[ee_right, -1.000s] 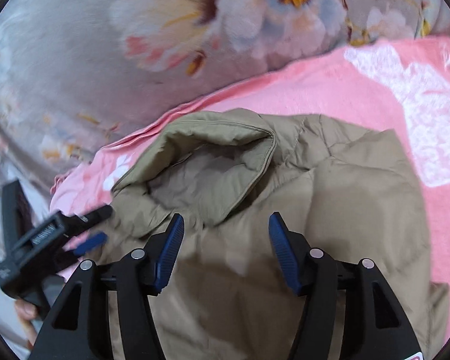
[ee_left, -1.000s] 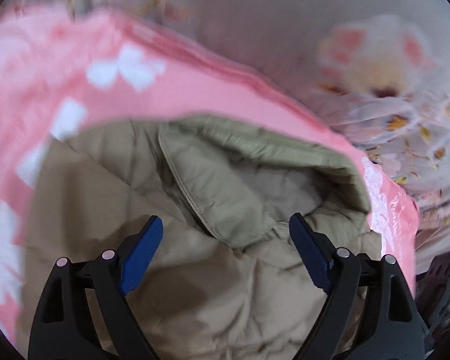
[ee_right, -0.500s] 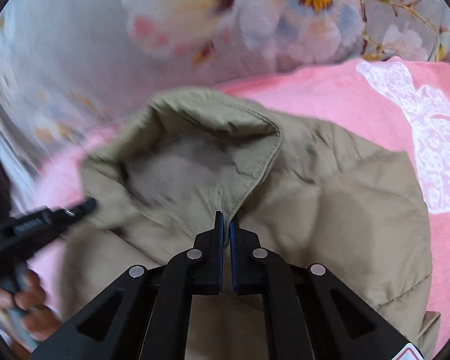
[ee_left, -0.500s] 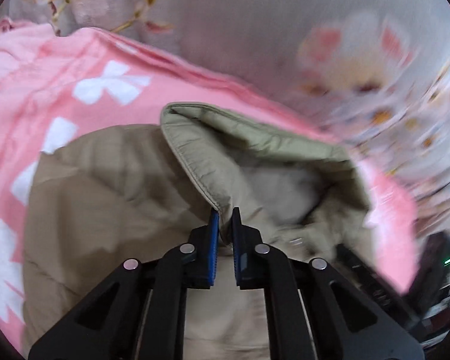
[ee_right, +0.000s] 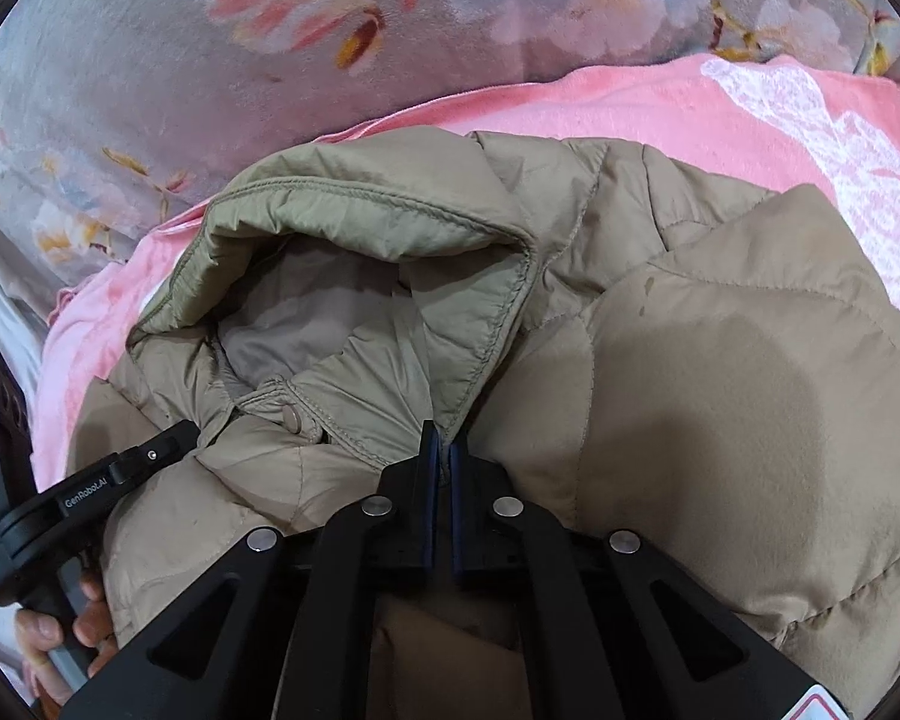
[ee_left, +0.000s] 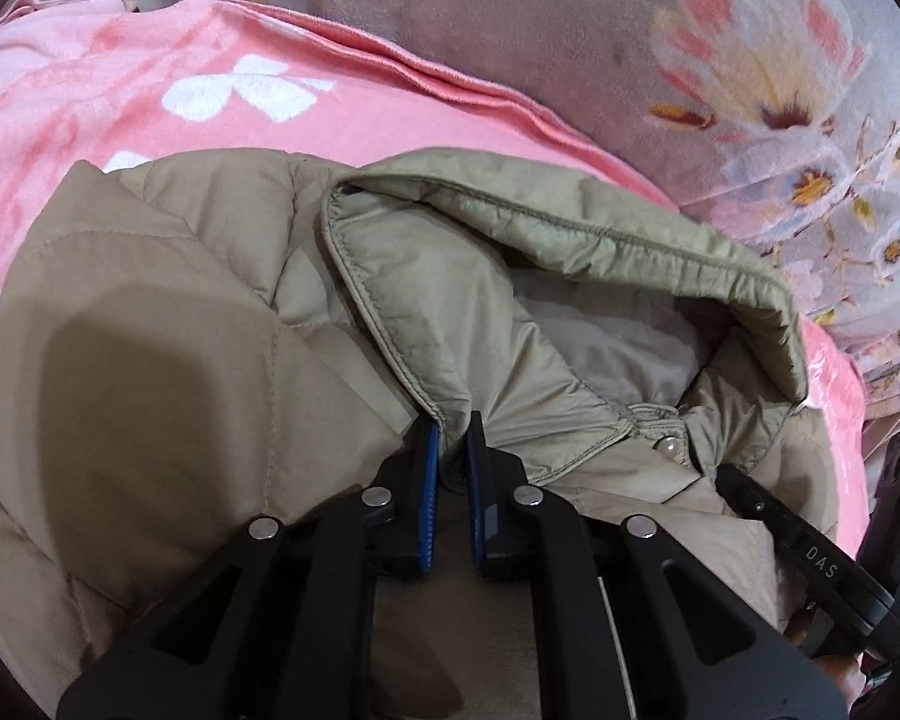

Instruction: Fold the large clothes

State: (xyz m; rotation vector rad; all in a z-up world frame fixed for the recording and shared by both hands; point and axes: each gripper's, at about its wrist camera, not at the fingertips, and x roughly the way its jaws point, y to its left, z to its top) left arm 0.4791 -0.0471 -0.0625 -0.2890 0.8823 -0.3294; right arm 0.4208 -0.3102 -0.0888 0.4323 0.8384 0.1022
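Note:
A tan quilted puffer jacket (ee_left: pixel 168 324) (ee_right: pixel 720 396) lies on a pink blanket, its hood (ee_left: pixel 510 276) (ee_right: pixel 360 264) open and facing away from me. My left gripper (ee_left: pixel 453 426) is shut on the hood's left edge where it meets the collar. My right gripper (ee_right: pixel 441 438) is shut on the hood's right edge at the collar. Each gripper shows at the side of the other's view: the right one (ee_left: pixel 810 564), the left one (ee_right: pixel 90 492), held by a hand.
The pink blanket (ee_left: pixel 210 96) (ee_right: pixel 660 102) with white patterns lies under the jacket. A grey floral bedcover (ee_left: pixel 630 30) (ee_right: pixel 150 60) lies beyond the blanket. A snap button (ee_right: pixel 294 418) sits at the collar.
Both grippers were open above the jacket a second ago. They closed on the hood's edges at the collar and now hold them, slightly nearer.

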